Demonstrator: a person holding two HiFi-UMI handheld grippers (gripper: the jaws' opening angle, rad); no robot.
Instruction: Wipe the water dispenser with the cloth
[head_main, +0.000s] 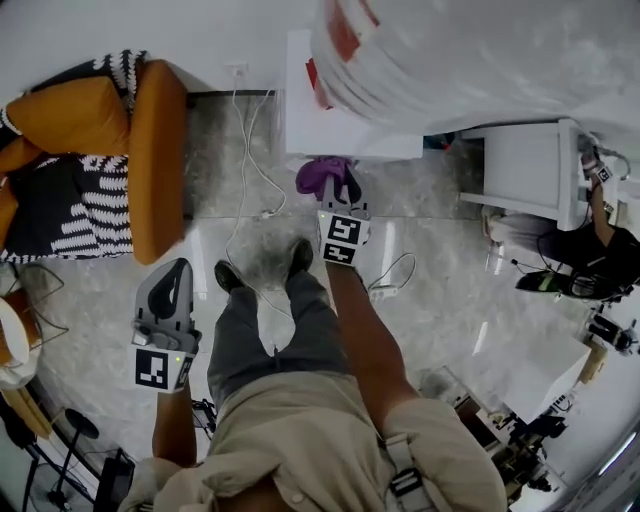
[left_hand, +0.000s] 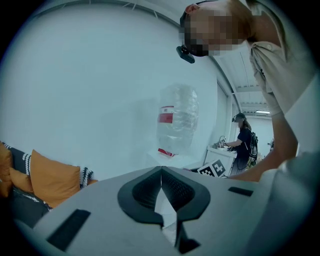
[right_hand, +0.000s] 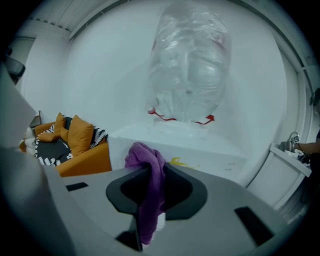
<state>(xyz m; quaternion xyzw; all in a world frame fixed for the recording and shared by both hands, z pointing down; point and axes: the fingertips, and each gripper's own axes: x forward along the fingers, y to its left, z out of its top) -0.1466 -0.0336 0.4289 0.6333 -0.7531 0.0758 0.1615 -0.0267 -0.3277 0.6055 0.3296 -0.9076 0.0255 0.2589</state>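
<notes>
Well back from the water dispenser (right_hand: 200, 147), the left gripper (left_hand: 161, 186) has its jaws pressed together with nothing between them. Nearer to the dispenser, the right gripper (right_hand: 150, 175) is clamped on the purple cloth (right_hand: 143, 156), which hangs close before the dispenser's front, below its upturned bottle (right_hand: 189, 65). An orange sofa (right_hand: 82, 150) stands left of the dispenser.

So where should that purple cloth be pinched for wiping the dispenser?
By a bunched fold, from behind, as the right gripper has the purple cloth now: jaws shut on the fold, a soft wad poking past the tips toward the water dispenser, so fabric probably meets the surface first.
</notes>
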